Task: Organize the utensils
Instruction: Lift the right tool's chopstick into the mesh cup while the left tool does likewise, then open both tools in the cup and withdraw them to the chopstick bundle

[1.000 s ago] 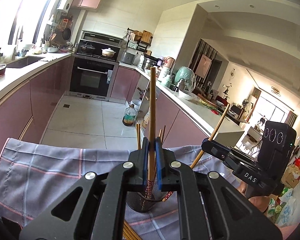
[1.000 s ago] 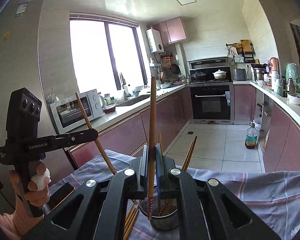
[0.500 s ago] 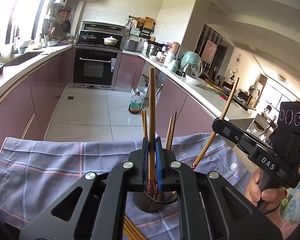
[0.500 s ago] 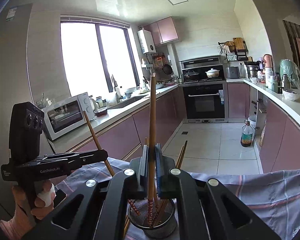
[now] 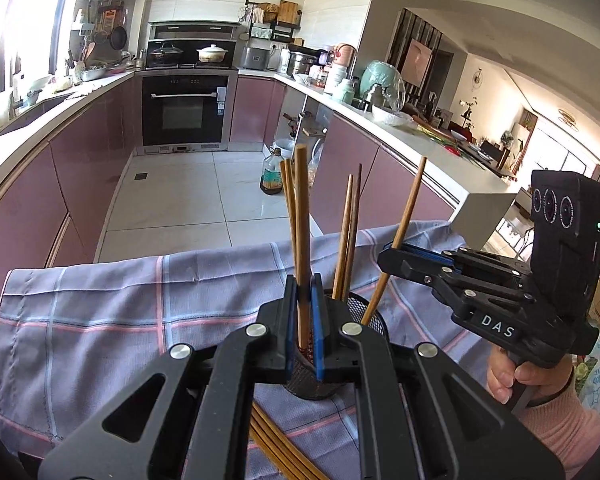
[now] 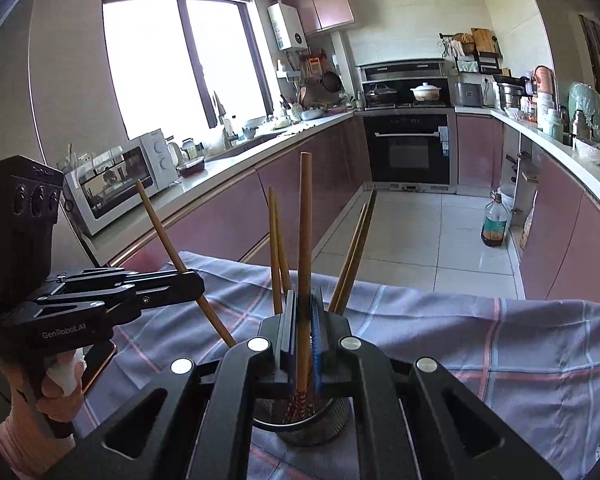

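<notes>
left hand-held gripper (image 5: 303, 320) is clamped narrow on one wooden chopstick (image 5: 302, 240), held near upright, its patterned lower end down inside the black mesh holder (image 5: 364, 312). right hand-held gripper (image 6: 303, 332) is likewise pinched tight on a 2nd chopstick (image 6: 305, 240), also w/ its red-patterned tip dipping into the mesh holder (image 6: 320, 424). in the left wrist view the right hand-held gripper (image 5: 392, 254) shows from the side, over to the right, w/ its chopstick (image 5: 408, 208) slanting down into the holder; a hand in a pink sleeve (image 5: 528, 380) grips its handle. in the right wrist view the left hand-held gripper (image 6: 188, 280) sits at left w/ its chopstick (image 6: 168, 240) angled toward the holder, a hand (image 6: 60, 384) on the grip.

holder stands on a bench covered by a grey-lilac checked cloth (image 5: 120, 300) w/ pink and pale blue lines. several more chopsticks already lean inside it: one pair (image 5: 287, 200) near upright, another pair (image 5: 350, 232) tilted right. a bundle of loose chopsticks (image 5: 276, 452) lies flat on the cloth, just in front of the holder, partly hidden under the gripper body.

bkgd: mauve kitchen cabinets, a built-in oven (image 6: 408, 148), a white microwave (image 6: 120, 176) by the window, an oil bottle (image 6: 494, 224) on the tiled floor.
</notes>
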The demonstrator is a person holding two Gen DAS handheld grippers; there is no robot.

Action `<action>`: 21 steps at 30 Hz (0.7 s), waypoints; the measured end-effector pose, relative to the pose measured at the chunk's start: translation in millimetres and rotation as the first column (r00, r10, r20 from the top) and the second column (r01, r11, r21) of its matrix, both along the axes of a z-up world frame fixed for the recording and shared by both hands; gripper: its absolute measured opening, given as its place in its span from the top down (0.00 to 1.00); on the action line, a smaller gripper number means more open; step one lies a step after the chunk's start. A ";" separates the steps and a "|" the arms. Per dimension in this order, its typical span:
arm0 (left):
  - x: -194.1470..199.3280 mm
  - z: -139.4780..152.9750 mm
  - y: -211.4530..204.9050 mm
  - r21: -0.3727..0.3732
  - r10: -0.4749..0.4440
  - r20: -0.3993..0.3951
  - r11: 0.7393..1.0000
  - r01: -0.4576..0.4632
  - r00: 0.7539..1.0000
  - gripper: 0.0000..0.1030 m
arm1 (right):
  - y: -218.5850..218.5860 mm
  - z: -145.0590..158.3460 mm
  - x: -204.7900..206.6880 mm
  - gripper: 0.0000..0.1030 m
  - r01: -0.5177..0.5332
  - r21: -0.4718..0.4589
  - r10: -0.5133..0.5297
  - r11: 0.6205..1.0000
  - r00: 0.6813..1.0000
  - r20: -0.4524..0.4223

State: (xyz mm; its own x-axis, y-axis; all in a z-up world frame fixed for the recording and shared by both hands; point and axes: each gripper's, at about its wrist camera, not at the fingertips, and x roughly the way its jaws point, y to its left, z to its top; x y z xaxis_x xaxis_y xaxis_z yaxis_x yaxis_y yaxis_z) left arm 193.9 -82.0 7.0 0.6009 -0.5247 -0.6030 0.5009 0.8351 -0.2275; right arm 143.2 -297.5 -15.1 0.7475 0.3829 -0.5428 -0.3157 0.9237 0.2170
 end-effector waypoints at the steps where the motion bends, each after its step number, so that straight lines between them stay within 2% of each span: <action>1: 0.7 -1.5 -1.2 0.007 -0.003 -0.003 1.000 0.003 1.000 0.93 | 0.2 -3.6 2.3 0.95 0.005 -0.001 -0.005 1.000 1.000 -0.015; 8: 12.1 -15.1 -4.8 0.018 0.016 -0.039 1.000 -0.015 0.999 0.91 | -7.5 -16.2 10.7 0.90 0.050 0.000 -0.050 0.999 0.997 -0.053; 13: 16.9 -20.2 -3.3 0.011 0.037 -0.051 0.999 -0.037 0.998 0.85 | -9.8 -17.3 9.4 0.83 0.063 0.002 -0.063 0.998 0.997 -0.051; 16: 16.9 -23.5 1.6 0.009 0.070 -0.062 0.998 -0.069 0.996 0.74 | -11.4 -16.1 4.0 0.77 0.067 0.006 -0.067 0.998 0.997 -0.038; 21: 9.3 -27.0 10.0 -0.004 0.082 -0.063 0.997 -0.083 0.995 0.72 | -11.2 -11.1 -12.2 0.72 0.053 0.011 -0.053 0.999 0.999 -0.007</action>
State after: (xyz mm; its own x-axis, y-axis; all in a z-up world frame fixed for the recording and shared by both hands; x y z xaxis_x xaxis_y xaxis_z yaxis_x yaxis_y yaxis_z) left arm 203.2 -71.9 -19.9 0.6031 -0.4787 -0.6381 0.4147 0.8715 -0.2618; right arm 131.0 -308.7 -26.3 0.7633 0.3491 -0.5436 -0.2649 0.9366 0.2296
